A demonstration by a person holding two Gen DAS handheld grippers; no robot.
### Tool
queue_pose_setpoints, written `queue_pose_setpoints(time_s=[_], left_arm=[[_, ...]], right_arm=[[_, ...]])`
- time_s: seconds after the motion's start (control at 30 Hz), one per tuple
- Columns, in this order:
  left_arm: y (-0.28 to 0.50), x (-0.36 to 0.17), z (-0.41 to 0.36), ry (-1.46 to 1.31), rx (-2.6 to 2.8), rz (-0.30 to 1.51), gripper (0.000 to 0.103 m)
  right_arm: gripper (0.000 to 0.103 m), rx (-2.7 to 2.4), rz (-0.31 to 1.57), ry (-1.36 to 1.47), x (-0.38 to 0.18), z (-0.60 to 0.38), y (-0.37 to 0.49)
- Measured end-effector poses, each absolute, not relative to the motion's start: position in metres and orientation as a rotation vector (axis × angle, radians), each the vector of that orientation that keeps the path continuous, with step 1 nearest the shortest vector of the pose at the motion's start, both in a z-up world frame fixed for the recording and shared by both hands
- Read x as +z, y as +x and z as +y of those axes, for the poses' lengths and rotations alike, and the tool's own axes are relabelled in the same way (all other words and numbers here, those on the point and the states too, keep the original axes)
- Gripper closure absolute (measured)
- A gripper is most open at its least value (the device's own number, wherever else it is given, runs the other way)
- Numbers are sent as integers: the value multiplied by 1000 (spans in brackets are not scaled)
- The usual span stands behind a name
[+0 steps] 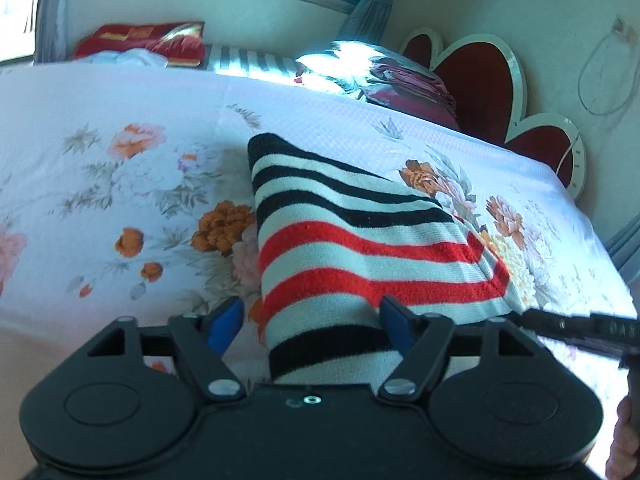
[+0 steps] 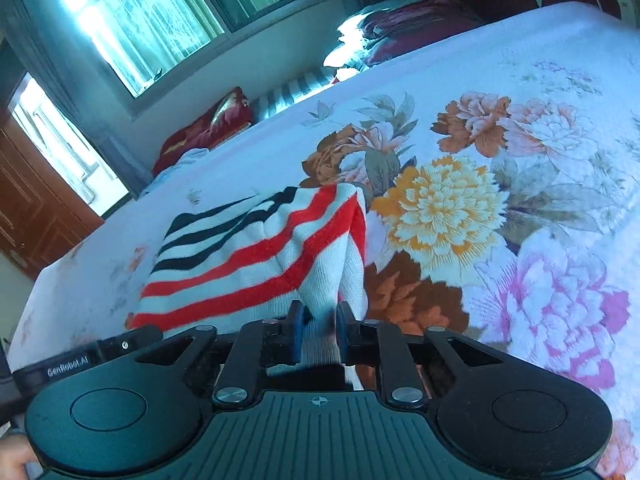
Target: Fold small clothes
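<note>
Your left tongs (image 1: 310, 322) stood wide open, the two blue pads well apart. The near edge of the striped knit garment (image 1: 360, 248) lay between them, close against the right pad (image 1: 394, 322) and clear of the left one, so nothing was clamped there.

Your right tongs (image 2: 318, 330) were only narrowly parted, with a white fold of the same garment (image 2: 256, 256) running down between the blue pads (image 2: 297, 332). From this angle it was hard to say whether the pads pressed the cloth; they seemed to sit just off it.

The garment, banded in white, red and black, lay on the bed (image 1: 120, 100) over the floral bedspread (image 2: 500, 184), its red stripes nearest you and its black stripes at the far end. In the right wrist view one edge was folded up into a ridge beside a big yellow printed flower (image 2: 440, 204).

Farther out, a heap of dark red bedding (image 1: 404, 80) sat at the head of the bed, against a red headboard (image 1: 476, 68) with a scalloped white rim. A red cushion (image 1: 140, 40) lay under the window (image 2: 160, 20), and a brown door (image 2: 36, 204) showed at the left of the right wrist view.
</note>
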State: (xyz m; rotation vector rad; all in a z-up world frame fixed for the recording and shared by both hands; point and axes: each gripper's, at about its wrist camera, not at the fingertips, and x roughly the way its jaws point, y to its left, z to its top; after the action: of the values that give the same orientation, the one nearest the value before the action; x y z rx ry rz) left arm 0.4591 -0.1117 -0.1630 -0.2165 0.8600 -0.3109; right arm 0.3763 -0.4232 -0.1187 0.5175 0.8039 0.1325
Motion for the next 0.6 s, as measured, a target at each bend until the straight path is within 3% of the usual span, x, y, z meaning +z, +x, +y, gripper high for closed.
queue_pose_setpoints(time_s=[0.07, 0.37, 0.43, 0.47, 0.6], left_arm=[[457, -164, -110, -233, -321, 878, 22], [446, -172, -108, -254, -327, 908, 17], [447, -173, -108, -256, -328, 910, 17], [447, -174, -108, -256, -330, 911, 17], [448, -175, -108, -251, -327, 908, 15]], right_arm=[[54, 130, 812, 532, -120, -425, 367], [54, 148, 886, 589, -140, -428, 327], [64, 148, 894, 602, -144, -430, 318], [79, 167, 904, 613, -147, -431, 315], [84, 194, 904, 634, -144, -432, 309]])
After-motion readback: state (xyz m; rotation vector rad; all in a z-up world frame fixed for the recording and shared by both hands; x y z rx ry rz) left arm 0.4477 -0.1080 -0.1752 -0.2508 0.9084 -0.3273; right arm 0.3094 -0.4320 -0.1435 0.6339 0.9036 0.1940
